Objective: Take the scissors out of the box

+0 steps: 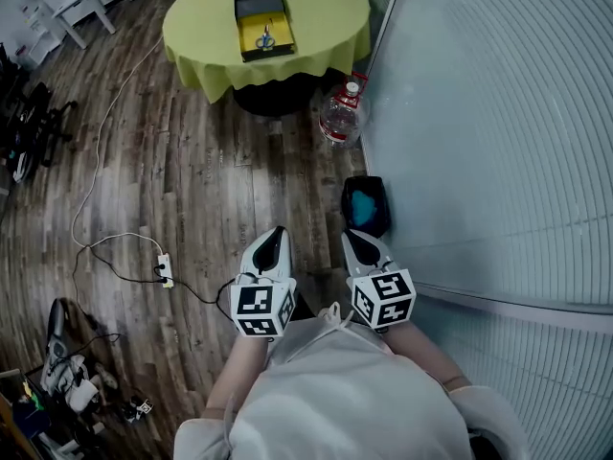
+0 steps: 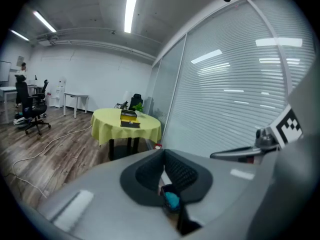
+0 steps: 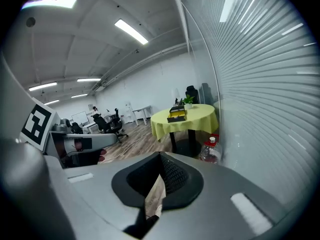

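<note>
The small blue-handled scissors [image 1: 265, 38] are seen lying in the yellow-lined half of an open black rectangular box [image 1: 267, 56]. The box is set on a round table draped in a yellow-green cloth [image 1: 326, 22], which stands well apart from the person, at the far end of the head view. Beside the table's foot a clear plastic bottle with a red cap [image 1: 342, 113] is stood on the wooden plank floor [image 1: 211, 180], against a glass partition lined with pale horizontal blinds [image 1: 488, 132]. Nearer the person, a dark bin with turquoise contents [image 1: 365, 204] is placed by the same partition.

The two tools are held side by side close in front of the person's chest, both forearms bent and drawn in, with the marker cubes turned upward. The left gripper [image 1: 277, 230] is pointed forward toward the table and tilted somewhat downward; its jaws are closed together at the tips, with nothing caught between them. The right gripper [image 1: 352, 236] is held parallel, just short of the bin, at a similar downward tilt; its jaws are likewise seen meeting at the tips, and nothing is gripped.
</note>
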Tool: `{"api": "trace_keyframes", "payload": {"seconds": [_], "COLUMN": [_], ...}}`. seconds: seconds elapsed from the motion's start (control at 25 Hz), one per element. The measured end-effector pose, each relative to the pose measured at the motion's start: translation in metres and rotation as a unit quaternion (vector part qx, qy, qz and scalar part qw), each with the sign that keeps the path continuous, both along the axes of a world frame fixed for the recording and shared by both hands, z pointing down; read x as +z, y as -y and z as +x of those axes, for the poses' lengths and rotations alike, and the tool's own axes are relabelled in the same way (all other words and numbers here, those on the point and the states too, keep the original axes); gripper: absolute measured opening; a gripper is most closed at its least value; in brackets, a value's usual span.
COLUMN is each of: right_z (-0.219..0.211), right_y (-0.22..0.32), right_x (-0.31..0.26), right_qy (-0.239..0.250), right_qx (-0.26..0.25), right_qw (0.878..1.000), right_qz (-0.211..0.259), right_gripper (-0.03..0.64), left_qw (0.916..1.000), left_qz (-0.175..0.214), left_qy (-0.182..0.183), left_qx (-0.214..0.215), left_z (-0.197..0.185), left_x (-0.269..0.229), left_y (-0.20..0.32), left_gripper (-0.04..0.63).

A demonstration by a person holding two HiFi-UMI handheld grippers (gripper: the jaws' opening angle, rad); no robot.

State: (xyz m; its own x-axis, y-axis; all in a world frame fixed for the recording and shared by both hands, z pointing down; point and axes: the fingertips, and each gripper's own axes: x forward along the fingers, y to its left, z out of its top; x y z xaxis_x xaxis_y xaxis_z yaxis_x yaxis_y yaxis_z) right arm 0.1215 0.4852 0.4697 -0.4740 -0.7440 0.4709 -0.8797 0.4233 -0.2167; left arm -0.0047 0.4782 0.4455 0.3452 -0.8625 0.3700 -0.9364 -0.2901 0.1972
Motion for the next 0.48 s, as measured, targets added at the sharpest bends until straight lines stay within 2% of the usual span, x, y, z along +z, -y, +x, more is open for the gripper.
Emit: {"api": "trace_keyframes", "payload": {"seconds": [0.24,0.48], "right_z": [-0.054,-0.109], "right_y": [0.083,0.177], "right_x": [0.010,-0.002], "right_qy": [0.001,0.003], "right_qx": [-0.008,0.002], "right_qw": [1.000,1.000], "right_qz": [-0.015,-0.013], "right_gripper": [-0.002,-0.002], "left_qw": [0.9995,0.9985], "left_qz": [-0.013,-0.022], "left_qy": [-0.019,-0.046], "left_qx": [-0.020,-0.019], "left_z": [-0.063,-0.124], "left_x": [0.009,-0.004], "left_y": [0.086,0.183], "left_gripper": [0.006,0.006]}}
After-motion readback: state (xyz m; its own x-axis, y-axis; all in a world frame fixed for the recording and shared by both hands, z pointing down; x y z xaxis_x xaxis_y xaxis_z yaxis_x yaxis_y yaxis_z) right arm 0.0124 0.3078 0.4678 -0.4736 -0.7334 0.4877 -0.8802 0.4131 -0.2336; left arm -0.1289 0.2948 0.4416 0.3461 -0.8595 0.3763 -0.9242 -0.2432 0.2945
